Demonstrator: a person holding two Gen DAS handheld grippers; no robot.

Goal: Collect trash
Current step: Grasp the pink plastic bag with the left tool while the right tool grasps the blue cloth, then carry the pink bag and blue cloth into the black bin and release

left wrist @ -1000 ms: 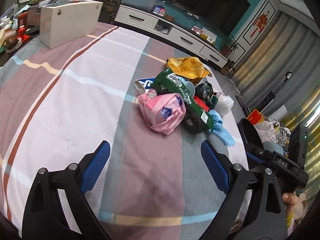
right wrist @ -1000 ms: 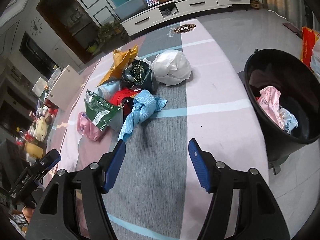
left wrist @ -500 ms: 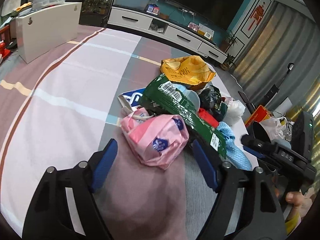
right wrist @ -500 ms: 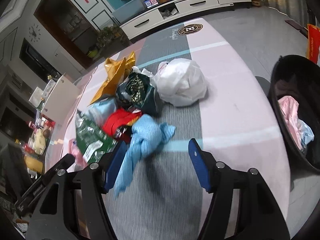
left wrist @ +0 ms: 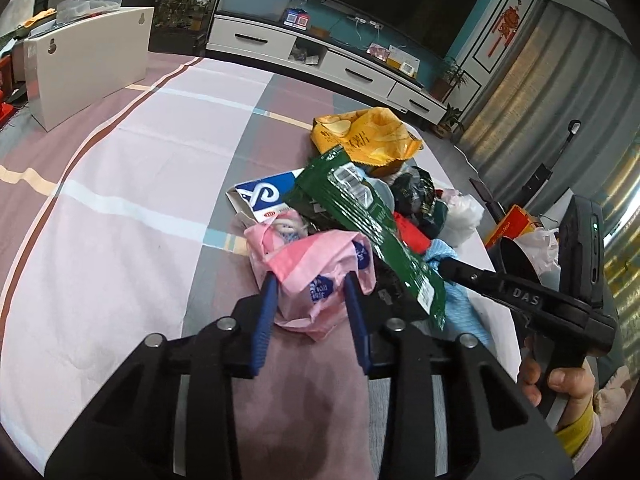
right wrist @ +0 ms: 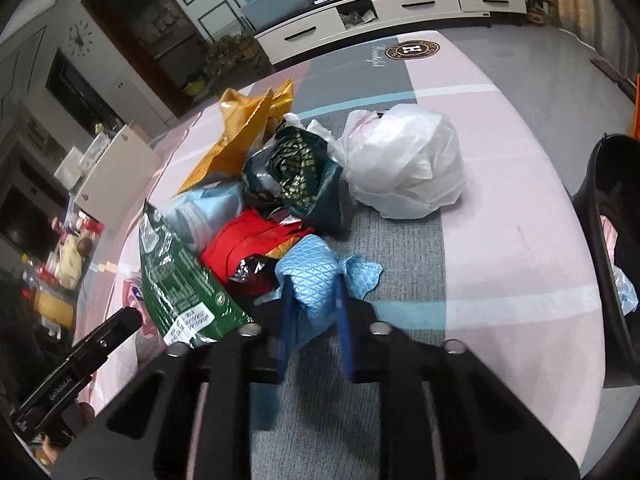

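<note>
Now, left tool (left wrist: pixel 310 300) pinching pink bag (left wrist: pixel 316 268), right tool (right wrist: pixel 312 312) blue cloth (right wrist: pixel 316 272).

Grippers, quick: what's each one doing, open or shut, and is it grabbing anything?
Left gripper: jaws just closed, shut on the pink bag.
Right gripper: jaws just closed, shut on the light blue cloth.
</note>
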